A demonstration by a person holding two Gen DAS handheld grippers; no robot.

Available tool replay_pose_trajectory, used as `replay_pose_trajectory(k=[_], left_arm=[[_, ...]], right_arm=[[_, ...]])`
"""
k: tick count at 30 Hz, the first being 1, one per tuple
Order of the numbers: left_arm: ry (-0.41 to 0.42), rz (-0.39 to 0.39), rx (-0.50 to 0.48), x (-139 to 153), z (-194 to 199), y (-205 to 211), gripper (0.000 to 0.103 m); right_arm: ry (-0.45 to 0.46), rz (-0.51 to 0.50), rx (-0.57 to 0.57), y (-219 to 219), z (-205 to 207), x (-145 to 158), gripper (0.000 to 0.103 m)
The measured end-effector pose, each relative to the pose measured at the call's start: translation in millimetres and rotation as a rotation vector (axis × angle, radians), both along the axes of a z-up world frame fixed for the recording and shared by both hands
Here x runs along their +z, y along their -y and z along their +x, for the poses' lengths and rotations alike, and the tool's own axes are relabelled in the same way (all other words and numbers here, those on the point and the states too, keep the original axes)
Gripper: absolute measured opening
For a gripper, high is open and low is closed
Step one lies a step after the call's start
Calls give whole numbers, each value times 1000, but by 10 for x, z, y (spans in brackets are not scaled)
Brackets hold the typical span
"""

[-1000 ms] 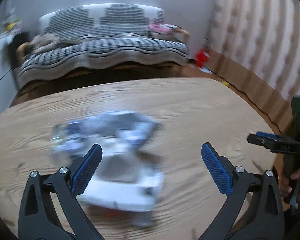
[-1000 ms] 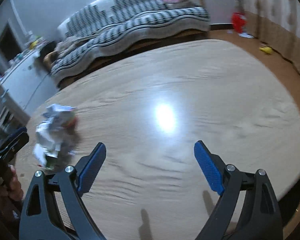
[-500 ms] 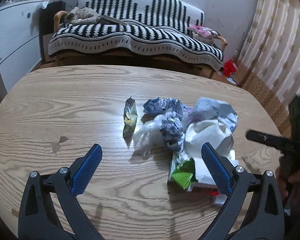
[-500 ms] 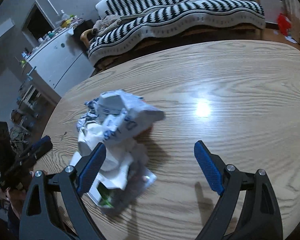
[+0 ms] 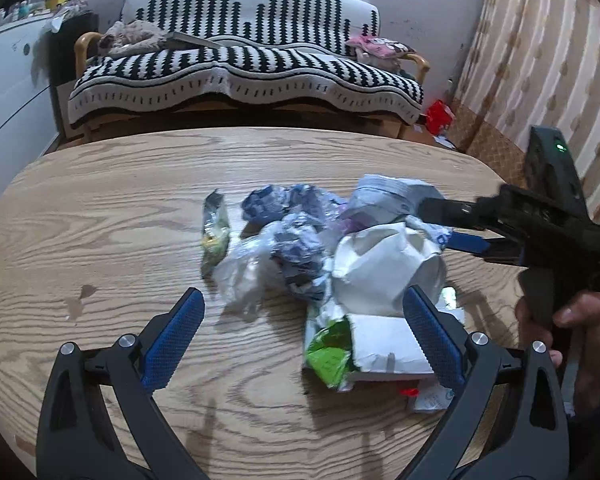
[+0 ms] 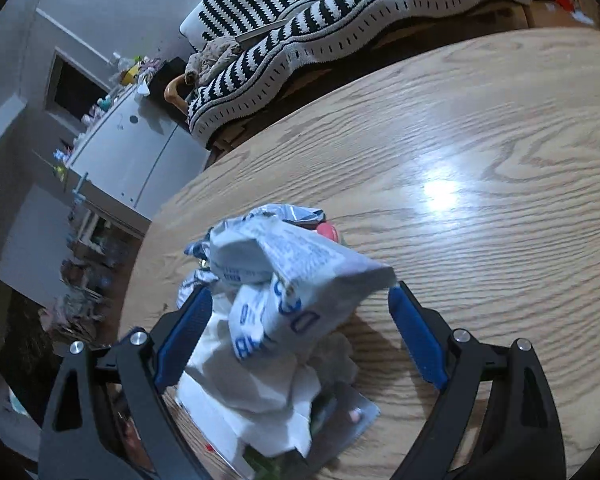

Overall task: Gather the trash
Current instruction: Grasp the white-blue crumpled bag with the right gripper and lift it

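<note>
A heap of trash lies on the wooden table (image 5: 100, 220): crumpled white paper (image 5: 388, 264), a blue-and-white wrapper (image 5: 300, 256), clear plastic (image 5: 244, 272), a small yellow-green wrapper (image 5: 216, 232) and a green packet (image 5: 328, 352). My left gripper (image 5: 302, 298) is open just short of the heap, nothing between its pads. My right gripper (image 5: 434, 224) comes in from the right, held by a hand (image 5: 580, 320). In the right wrist view that right gripper (image 6: 300, 294) is wide open and straddles a blue-printed white wrapper (image 6: 292, 264); its pads (image 6: 416, 336) do not press on it.
Beyond the table's far edge stands a sofa (image 5: 240, 60) with a black-and-white striped cover. A white cabinet (image 6: 132, 152) is at the left, a curtain (image 5: 540, 60) at the right, and a red object (image 5: 438, 114) on the floor. Bare tabletop (image 6: 480, 160) lies right of the heap.
Both grippers have closed in on the heap. The right gripper swung left until its open jaws straddle the printed wrapper. The left gripper has come a little nearer, still open.
</note>
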State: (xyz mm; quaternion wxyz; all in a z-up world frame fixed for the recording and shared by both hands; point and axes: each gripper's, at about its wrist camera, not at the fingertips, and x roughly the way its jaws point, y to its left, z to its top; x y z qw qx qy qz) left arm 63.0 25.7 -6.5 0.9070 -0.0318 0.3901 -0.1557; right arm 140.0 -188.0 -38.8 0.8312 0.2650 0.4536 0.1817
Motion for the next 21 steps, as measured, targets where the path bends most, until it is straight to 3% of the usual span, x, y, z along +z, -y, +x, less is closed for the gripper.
replay_pose_trajectory(k=[2, 4, 6, 7, 15, 21], left_arm=[[5, 3, -9, -1, -5, 42, 96], [10, 8, -16, -4, -1, 95, 96], [11, 9, -23, 0, 12, 147, 96], [13, 8, -26, 5, 16, 172, 96], [21, 28, -63, 4, 105, 484, 96], [-9, 43, -59, -46, 250, 712, 96]], right_arm=[[3, 22, -7, 2, 22, 7, 85], [9, 38, -7, -5, 20, 25, 72], [12, 44, -1, -12, 26, 45, 36], [15, 49, 7, -17, 22, 58, 30], [139, 58, 6, 55, -165, 404, 24], [165, 45, -10, 224, -278, 492, 24]])
